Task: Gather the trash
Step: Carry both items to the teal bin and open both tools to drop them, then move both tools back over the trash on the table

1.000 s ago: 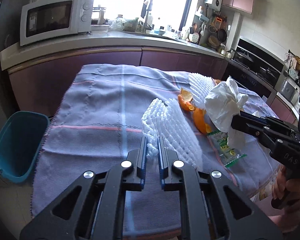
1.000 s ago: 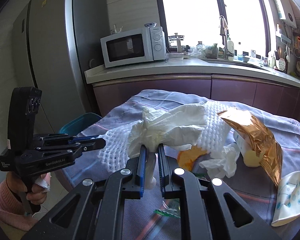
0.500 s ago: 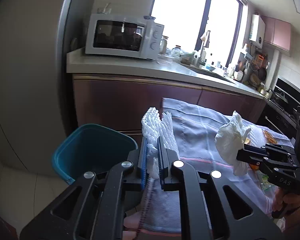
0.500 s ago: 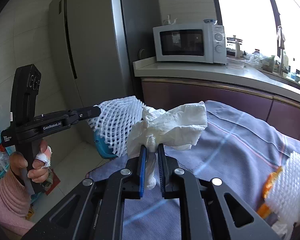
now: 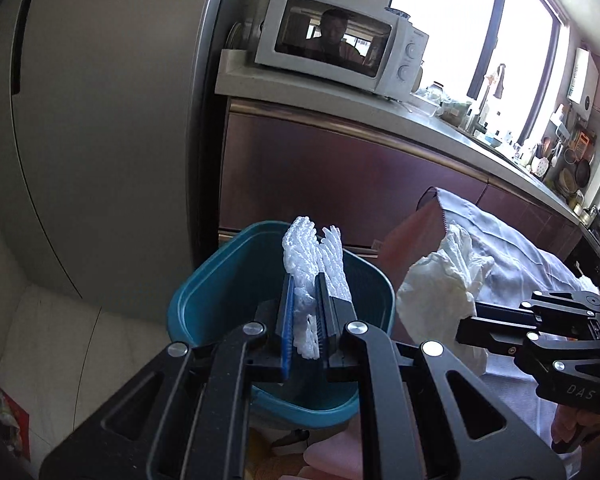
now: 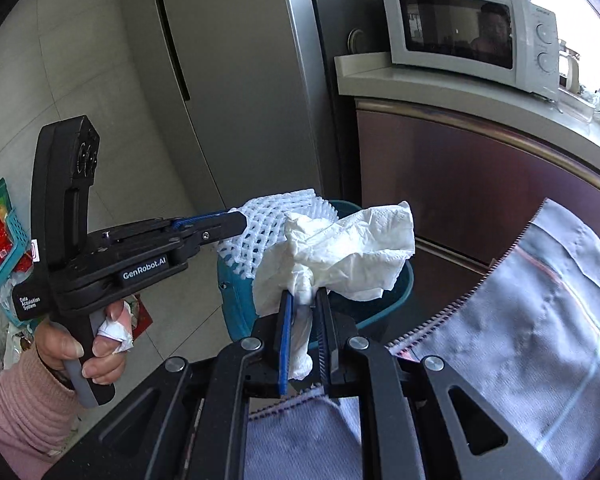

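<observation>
My left gripper (image 5: 305, 280) is shut on a white foam fruit net (image 5: 314, 256) and holds it over the open teal trash bin (image 5: 204, 300) on the floor. My right gripper (image 6: 303, 296) is shut on a crumpled white paper tissue (image 6: 348, 248) and holds it near the bin's (image 6: 236, 292) rim, just off the table corner. In the right wrist view the left gripper (image 6: 236, 222) and its net (image 6: 276, 216) hang over the bin. In the left wrist view the tissue (image 5: 440, 280) and the right gripper (image 5: 466, 322) are to the right of the bin.
The table with a grey-blue cloth (image 6: 540, 300) is at the right. A tall grey fridge (image 5: 100, 120) stands behind the bin. A maroon cabinet (image 5: 340, 176) carries a white microwave (image 5: 340, 48). A small basket with packets (image 6: 0, 232) lies on the floor at left.
Both grippers swung left from the table toward the bin with their loads. The net now hangs over the bin and the tissue is at its rim.
</observation>
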Demonstrator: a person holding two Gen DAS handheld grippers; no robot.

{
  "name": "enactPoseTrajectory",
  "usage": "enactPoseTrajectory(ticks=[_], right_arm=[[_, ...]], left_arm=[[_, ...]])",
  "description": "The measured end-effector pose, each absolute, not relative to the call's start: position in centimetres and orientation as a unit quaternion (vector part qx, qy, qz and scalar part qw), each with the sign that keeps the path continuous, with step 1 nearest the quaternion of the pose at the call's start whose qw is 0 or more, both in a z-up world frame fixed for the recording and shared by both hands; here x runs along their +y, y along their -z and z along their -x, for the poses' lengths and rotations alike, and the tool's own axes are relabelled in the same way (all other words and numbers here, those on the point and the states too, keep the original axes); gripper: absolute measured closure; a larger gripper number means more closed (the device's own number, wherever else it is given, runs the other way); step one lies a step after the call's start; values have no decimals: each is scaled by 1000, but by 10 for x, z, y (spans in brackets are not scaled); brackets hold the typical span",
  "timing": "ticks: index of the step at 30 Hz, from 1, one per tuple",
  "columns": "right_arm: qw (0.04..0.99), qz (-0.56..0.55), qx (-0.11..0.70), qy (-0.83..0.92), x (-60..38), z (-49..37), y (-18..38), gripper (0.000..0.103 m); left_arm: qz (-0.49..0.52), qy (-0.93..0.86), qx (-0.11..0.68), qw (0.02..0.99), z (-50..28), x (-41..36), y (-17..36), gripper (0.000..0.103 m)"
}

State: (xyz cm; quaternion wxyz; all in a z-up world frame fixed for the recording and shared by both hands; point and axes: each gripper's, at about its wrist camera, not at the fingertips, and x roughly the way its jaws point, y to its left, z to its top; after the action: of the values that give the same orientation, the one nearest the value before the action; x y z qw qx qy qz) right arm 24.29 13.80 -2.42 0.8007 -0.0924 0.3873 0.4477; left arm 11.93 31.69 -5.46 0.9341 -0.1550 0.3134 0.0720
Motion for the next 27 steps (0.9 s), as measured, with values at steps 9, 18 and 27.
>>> enactPoseTrajectory(ticks=[9, 18, 27], right_arm=[[774, 125, 448, -429, 182, -271, 53, 92], [752, 139, 497, -410, 200, -289, 76, 84], [772, 111, 471, -412, 170, -270, 56, 82]], left_arm=[[171, -80, 359, 914, -153, 336, 96, 89], [176, -87, 374, 906, -154, 336, 120, 80], [180, -96, 368, 907, -148, 327, 118, 69]])
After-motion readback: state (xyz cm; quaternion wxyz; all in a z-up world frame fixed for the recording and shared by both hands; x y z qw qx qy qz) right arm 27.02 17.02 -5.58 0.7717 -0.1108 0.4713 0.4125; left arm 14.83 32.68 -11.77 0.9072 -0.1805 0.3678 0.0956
